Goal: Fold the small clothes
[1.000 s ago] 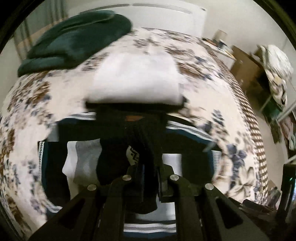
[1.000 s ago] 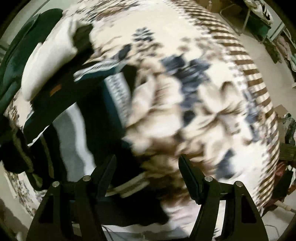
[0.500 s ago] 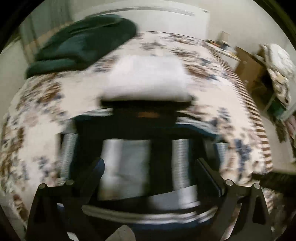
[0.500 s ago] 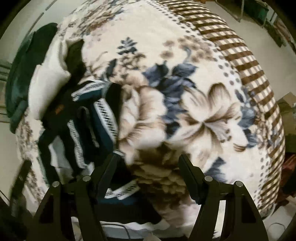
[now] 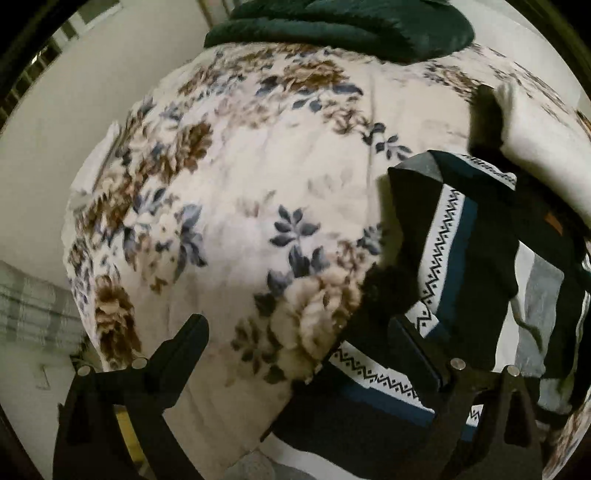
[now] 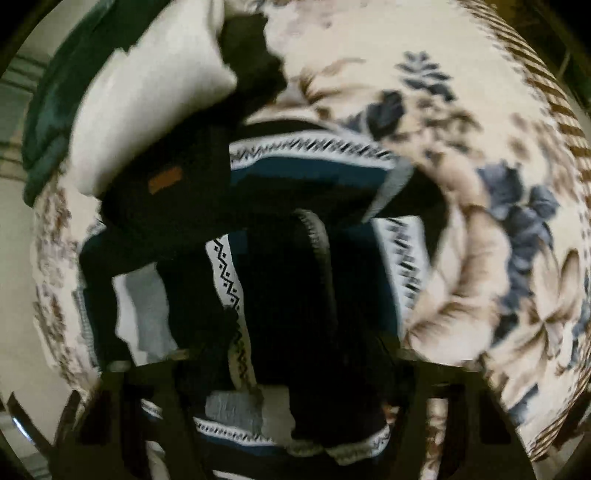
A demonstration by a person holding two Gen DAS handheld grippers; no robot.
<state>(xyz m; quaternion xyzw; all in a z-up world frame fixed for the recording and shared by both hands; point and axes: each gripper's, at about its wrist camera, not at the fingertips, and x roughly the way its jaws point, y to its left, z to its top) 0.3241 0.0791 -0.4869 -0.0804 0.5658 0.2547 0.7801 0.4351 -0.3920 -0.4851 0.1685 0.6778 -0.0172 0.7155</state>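
The patterned knit garment lay on the bed, over a floral blanket, at about 3 to 4 o'clock in the left wrist view and filling the centre of the right wrist view. It was dark, with white zigzag-trimmed bands, blue stripes and grey-white panels. It lay in loose overlapping layers, partly folded.

Handling, as judged: soft, limp, light knit with no stiffness, so it would drape and sag from any single pinch. The plush blanket beneath might drag on it. Best hold judged to be a trimmed hem edge or corner, pinching through both layers, one hold per side, so the fold line stays straight.

Left hand-held gripper was spread wide and held nothing. Its right finger stood over the garment's near edge; its left finger stood over bare blanket.

Right hand-held gripper sat low over the garment. The view was blurred and dark fabric masked the fingertips, so whether it was clenched on cloth could not be told.

A folded white item, with a black piece against it, lay at 10 to 11 o'clock in the right view, touching the garment's far edge. A dark green bundle lay beyond, at 12 o'clock in the left view.
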